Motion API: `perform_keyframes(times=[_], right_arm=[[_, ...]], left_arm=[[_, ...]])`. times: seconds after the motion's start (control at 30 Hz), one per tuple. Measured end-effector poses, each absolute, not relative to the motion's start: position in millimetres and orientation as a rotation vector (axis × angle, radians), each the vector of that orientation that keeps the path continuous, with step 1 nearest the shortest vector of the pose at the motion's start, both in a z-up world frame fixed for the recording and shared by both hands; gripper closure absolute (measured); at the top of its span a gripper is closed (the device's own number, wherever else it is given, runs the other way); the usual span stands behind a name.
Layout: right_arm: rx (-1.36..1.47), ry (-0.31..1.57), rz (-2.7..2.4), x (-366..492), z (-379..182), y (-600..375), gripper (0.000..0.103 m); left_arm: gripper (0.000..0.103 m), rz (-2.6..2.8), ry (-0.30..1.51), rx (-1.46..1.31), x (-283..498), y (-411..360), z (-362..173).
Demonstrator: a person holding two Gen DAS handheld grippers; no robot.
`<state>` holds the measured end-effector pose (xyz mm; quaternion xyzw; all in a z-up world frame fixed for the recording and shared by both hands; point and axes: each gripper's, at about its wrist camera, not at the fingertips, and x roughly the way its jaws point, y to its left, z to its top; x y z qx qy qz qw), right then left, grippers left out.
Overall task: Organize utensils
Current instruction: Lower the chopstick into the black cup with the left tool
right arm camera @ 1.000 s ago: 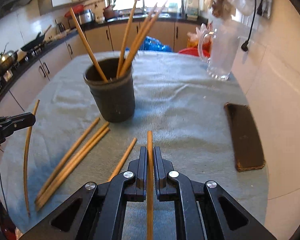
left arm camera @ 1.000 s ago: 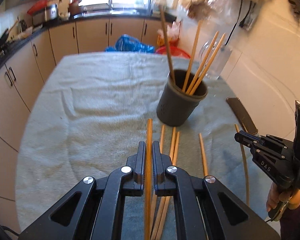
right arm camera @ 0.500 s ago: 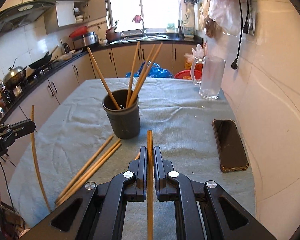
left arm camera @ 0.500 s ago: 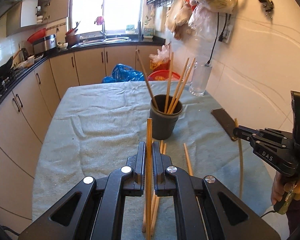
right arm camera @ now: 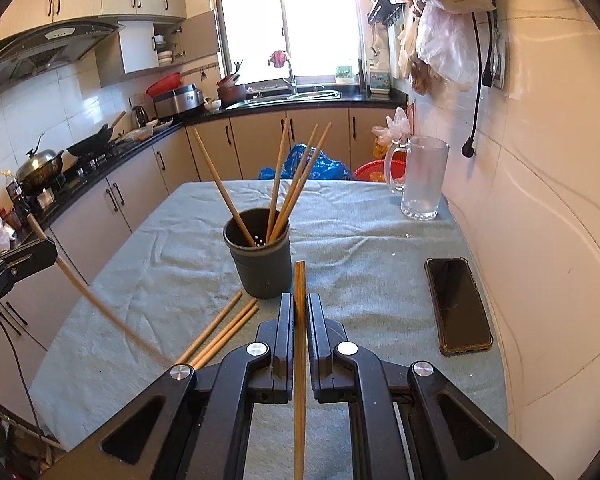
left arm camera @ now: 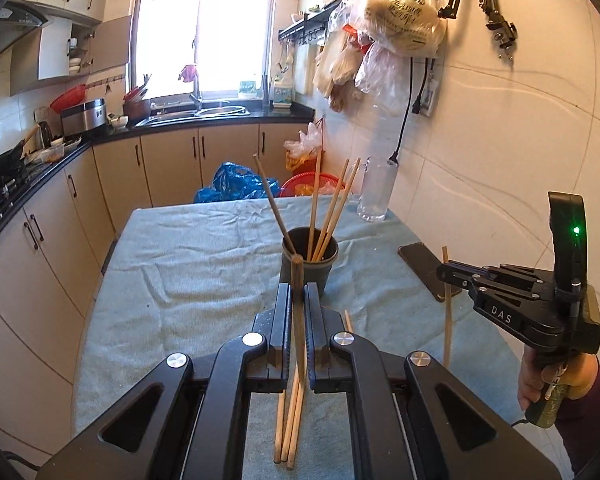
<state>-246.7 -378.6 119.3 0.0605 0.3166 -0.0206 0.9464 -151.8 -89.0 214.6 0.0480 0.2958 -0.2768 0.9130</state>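
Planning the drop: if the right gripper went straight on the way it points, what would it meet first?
Probably the dark round plastic cup holding four wooden chopsticks: it sits just beyond the right gripper and its clamped wooden chopstick. Depth is unclear.

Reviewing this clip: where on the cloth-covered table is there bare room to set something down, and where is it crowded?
Free: the broad stretch of cloth left of the dark cup, toward the cabinets, and the strip between cup and phone. The far edge behind the cup, left of the glass mug, is bare too. Crowded: the near side of the cup, where loose chopsticks lie.
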Motion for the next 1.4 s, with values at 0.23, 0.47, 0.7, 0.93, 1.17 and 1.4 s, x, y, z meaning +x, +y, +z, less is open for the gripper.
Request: perform_keyframes(times=[0.23, 0.47, 0.7, 0.93, 1.17, 1.4], right_arm=[[0.135, 0.613, -0.043, -248.0, 132.5, -382.3, 0.096], [0.148, 0.567, -0.048, -245.1, 154.7, -388.8, 0.096], [0.158, 0.506, -0.039, -230.8, 188.5, -391.2, 0.096], [0.17, 0.433, -0.01, -210.5, 228.9, -390.2, 0.096], [0.205, 0.388, 0.013, -180.8, 252.3, -386.3, 0.096], [0.243, 0.385, -0.001, -148.7, 243.9, -389.4, 0.096]], left_arm=[[0.097, -0.573, 0.606, 0.091, -148.6, -93.3, 221.4], [0.097, -0.589, 0.6, 0.073, -141.1, -93.1, 231.9], [0.097, -0.606, 0.561, 0.061, -128.0, -101.5, 261.2], [0.097, -0.587, 0.494, 0.048, -98.4, -119.9, 296.0], [0.097, -0.558, 0.47, 0.03, -56.9, -149.4, 307.9], [0.097, -0.531, 0.475, 0.055, -24.1, -176.4, 292.7]])
